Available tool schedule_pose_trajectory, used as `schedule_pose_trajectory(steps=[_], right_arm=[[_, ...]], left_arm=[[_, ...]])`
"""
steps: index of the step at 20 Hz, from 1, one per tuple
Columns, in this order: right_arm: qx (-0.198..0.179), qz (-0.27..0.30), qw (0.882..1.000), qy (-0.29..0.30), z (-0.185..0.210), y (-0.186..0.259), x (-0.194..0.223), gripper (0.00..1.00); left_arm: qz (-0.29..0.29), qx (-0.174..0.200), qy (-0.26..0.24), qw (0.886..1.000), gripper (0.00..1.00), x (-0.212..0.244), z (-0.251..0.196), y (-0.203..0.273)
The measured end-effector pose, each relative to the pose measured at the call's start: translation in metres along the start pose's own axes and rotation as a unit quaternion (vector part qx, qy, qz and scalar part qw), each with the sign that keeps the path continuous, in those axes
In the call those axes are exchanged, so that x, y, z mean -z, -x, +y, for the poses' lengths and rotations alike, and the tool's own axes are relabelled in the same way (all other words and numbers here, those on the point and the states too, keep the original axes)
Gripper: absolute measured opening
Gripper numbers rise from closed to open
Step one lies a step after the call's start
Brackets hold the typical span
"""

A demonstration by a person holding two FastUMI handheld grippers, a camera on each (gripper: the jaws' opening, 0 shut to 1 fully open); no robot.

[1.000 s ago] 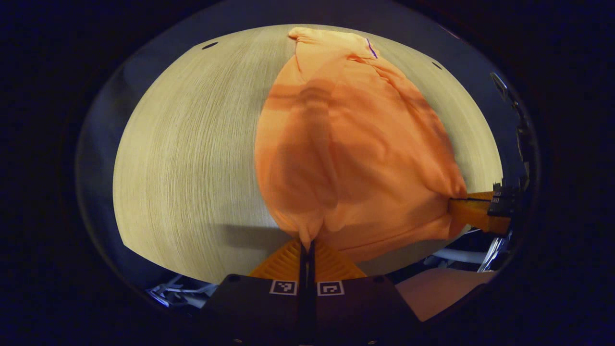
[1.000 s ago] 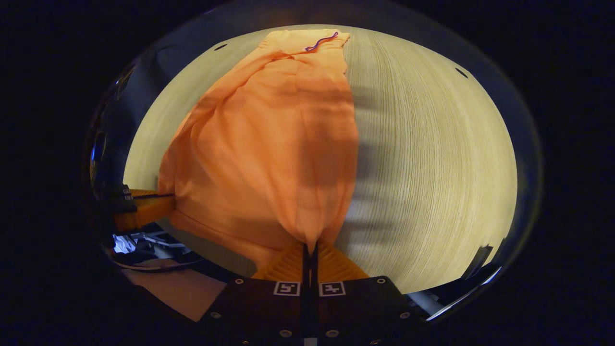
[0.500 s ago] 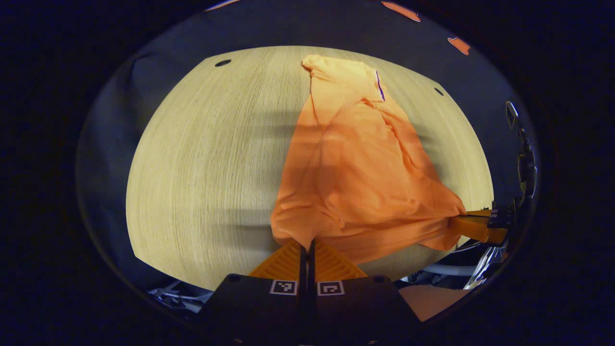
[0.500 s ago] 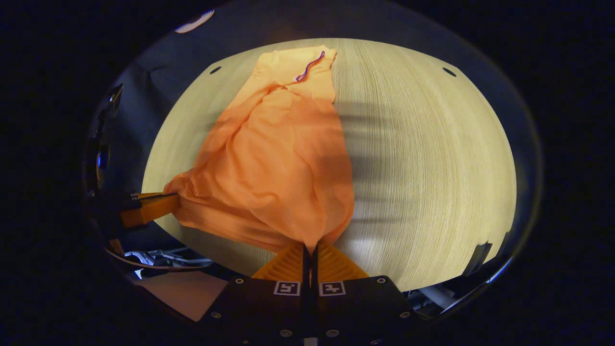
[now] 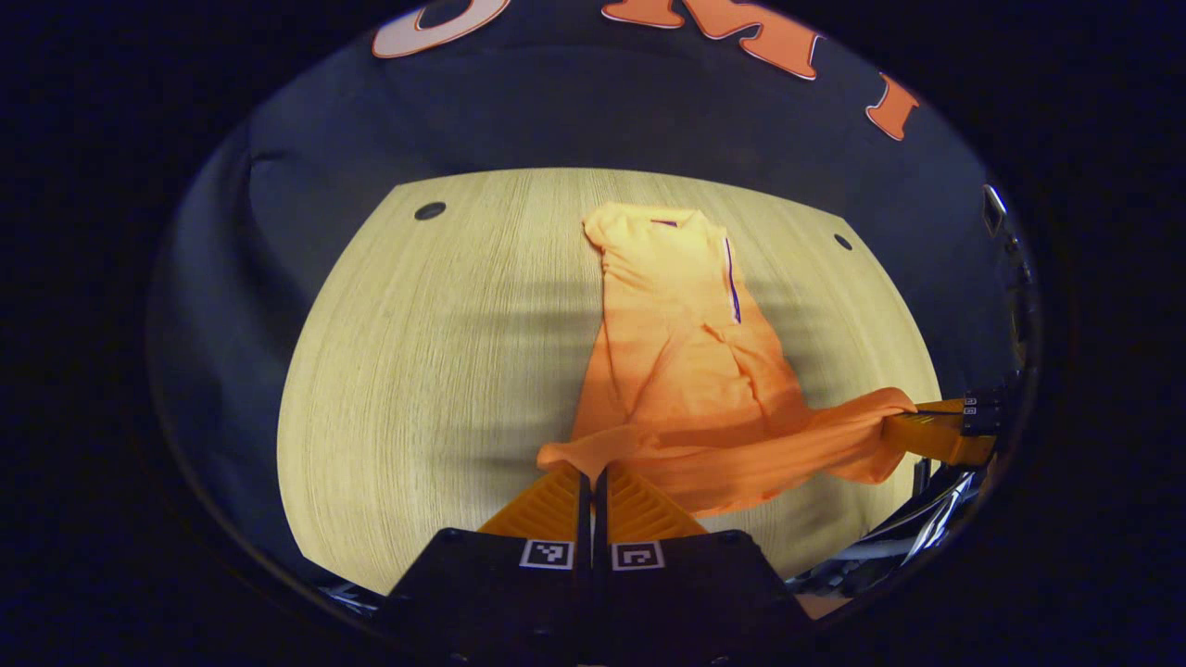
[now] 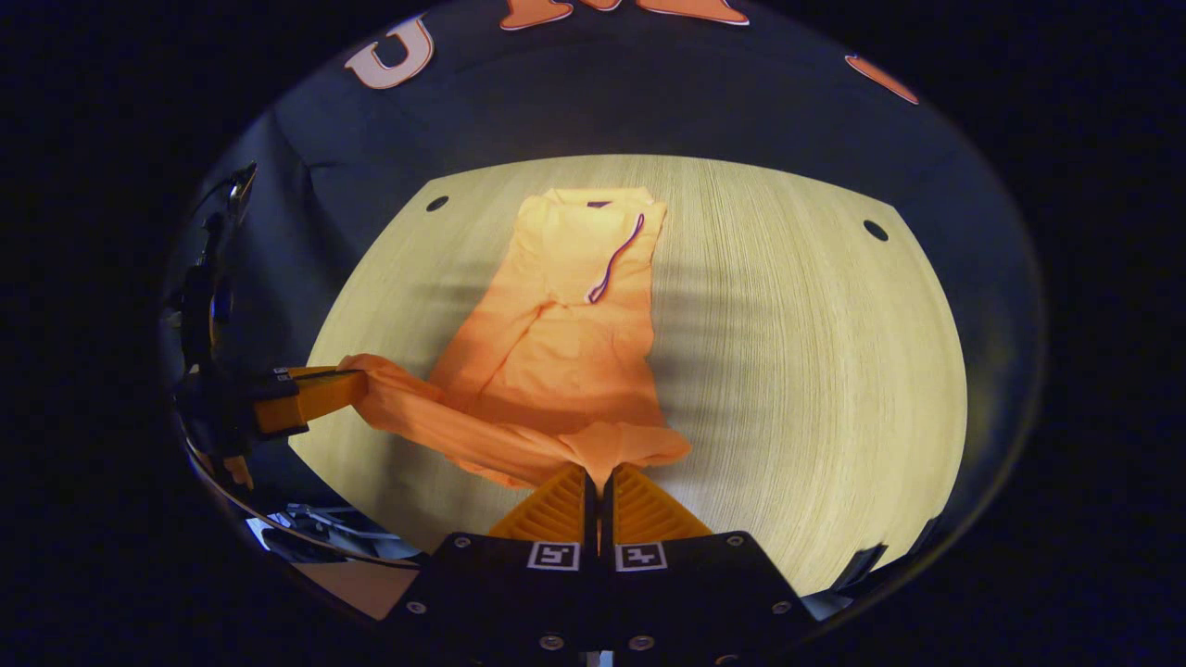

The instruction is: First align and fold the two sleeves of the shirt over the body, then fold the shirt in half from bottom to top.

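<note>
While both grippers sit low at the near edge of a pale wooden table [image 5: 408,371], each pinches one corner of an orange shirt's [image 5: 686,371] bottom hem. At the bottom of the left gripper view, the left gripper [image 5: 591,474] has its fingers pressed together on the hem corner; the right gripper [image 5: 913,419] clamps the other corner off to the side. At the bottom of the right gripper view, the right gripper [image 6: 599,474] grips its corner, with the left gripper [image 6: 347,384] off to the side. Between them the hem hangs as a loose band. Farther off, the narrow folded shirt [image 6: 574,324] lies flat, collar at the far end near the dark booth wall [image 5: 593,120].
</note>
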State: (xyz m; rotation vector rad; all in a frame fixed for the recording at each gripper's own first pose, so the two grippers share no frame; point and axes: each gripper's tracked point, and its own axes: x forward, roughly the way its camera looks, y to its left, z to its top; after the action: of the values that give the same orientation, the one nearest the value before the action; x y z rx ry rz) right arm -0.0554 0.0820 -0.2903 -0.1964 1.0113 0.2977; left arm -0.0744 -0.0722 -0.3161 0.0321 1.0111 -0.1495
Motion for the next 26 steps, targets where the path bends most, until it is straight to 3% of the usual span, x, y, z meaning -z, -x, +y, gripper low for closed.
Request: schedule_pose_trajectory(steps=[14, 26], right_arm=[[0.012, -0.080, 0.997, 0.001, -0.018, -0.020, -0.149, 0.00], [0.040, -0.076, 0.996, -0.027, -0.052, -0.109, -0.229, 0.00]], left_arm=[[-0.086, -0.006, -0.011, 0.996, 0.00, -0.155, 0.017, -0.033], [-0.080, -0.035, -0.036, 0.996, 0.01, -0.236, 0.027, -0.123]])
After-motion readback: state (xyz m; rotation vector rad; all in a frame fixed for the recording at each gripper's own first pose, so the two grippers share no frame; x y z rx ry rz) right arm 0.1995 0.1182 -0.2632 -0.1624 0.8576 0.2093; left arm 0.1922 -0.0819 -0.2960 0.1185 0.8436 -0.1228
